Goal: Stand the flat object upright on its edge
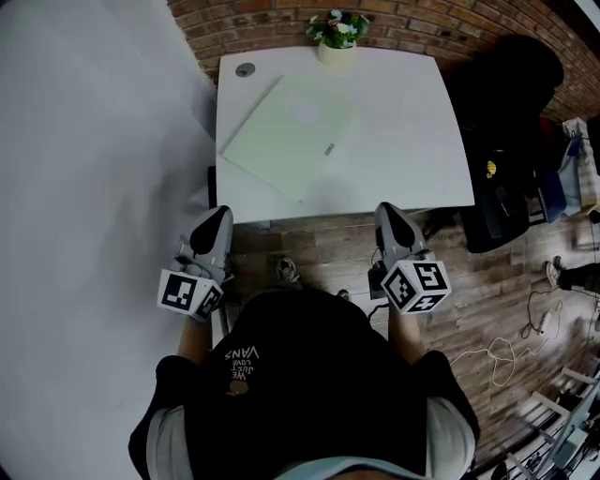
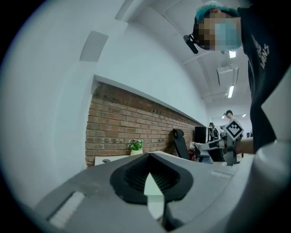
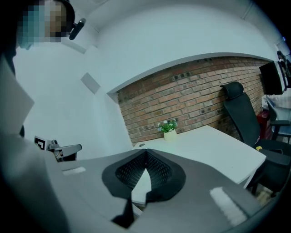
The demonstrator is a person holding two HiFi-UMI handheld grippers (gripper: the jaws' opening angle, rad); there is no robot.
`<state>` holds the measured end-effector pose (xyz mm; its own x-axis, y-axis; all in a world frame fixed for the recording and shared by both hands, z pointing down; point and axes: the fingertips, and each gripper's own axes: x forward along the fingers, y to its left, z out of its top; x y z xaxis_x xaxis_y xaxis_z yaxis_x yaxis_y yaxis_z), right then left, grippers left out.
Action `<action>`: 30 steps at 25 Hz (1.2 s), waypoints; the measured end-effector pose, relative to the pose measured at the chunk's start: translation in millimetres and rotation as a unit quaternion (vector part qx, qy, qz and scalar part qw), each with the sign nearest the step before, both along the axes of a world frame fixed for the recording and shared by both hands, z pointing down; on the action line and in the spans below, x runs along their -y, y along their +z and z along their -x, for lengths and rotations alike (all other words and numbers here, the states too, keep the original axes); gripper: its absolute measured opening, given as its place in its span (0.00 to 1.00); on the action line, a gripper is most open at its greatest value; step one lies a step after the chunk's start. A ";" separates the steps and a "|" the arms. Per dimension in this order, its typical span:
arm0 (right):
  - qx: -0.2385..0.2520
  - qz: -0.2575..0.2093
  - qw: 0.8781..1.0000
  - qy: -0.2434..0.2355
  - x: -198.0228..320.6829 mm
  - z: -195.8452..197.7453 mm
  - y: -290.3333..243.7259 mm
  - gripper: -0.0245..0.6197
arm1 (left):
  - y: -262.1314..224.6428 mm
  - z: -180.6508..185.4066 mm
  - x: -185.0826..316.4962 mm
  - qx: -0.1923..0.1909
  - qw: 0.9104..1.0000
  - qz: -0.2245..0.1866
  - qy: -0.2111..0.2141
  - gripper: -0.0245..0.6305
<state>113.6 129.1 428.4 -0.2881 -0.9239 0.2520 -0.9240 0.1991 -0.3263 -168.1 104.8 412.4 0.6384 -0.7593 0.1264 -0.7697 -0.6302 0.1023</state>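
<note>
A white table (image 1: 412, 141) stands against a brick wall (image 1: 422, 23), on a wood-plank floor (image 1: 487, 281). A pale green flat board (image 1: 281, 131) lies flat on the table's left half, set at an angle. The left gripper (image 1: 217, 216) and right gripper (image 1: 387, 210) hover at the near edge, off the board, both clenched on nothing. A small potted plant (image 1: 337, 36) sits at the far edge.

The flat board (image 1: 286, 131) is lying on the table's (image 1: 412, 141) left half. The potted plant (image 1: 337, 33) is standing behind it at the far edge, and the office chair (image 1: 506, 112) is sitting right of the table.
</note>
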 end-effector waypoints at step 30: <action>0.037 0.054 0.996 0.066 62.3 9.5 41.7 0.04 | 23.5 -17.5 117.8 0.048 0.995 -0.006 0.090 0.04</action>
<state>104.1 66.7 470.0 -0.1865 -0.9240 0.3338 -0.9128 0.0372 -0.4068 -150.6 -13.0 436.0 0.7495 -0.6358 0.1844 -0.6502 -0.7594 0.0245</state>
